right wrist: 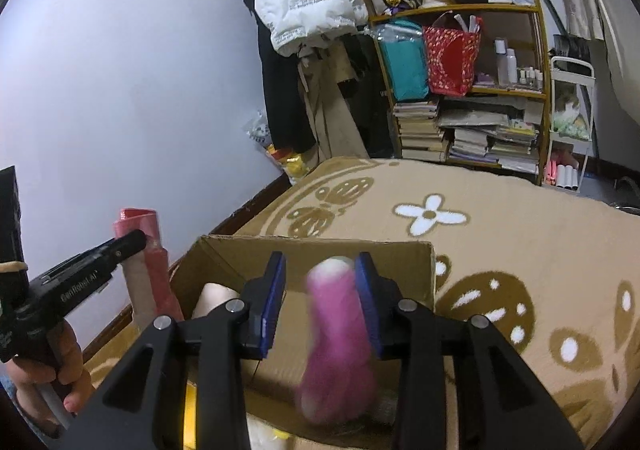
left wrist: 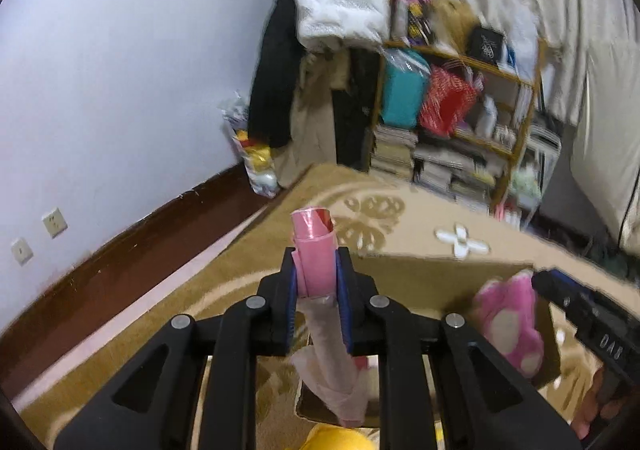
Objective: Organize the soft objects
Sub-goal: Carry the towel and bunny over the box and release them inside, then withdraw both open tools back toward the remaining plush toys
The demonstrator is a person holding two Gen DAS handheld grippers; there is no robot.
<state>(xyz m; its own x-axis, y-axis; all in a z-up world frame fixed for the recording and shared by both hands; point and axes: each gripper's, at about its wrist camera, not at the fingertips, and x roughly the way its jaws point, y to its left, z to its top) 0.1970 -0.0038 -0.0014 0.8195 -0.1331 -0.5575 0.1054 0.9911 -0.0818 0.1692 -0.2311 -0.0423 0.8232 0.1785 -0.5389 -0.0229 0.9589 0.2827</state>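
Two grippers hang over the box [right wrist: 320, 246]. On the left, our left gripper [left wrist: 316, 286] is clamped on a pink roll [left wrist: 314, 250]. At right, the right gripper [right wrist: 320, 290] stands parted, the plush paw [right wrist: 340, 350] blurred between (seemingly falling). We should lower the roll well inside before letting go.
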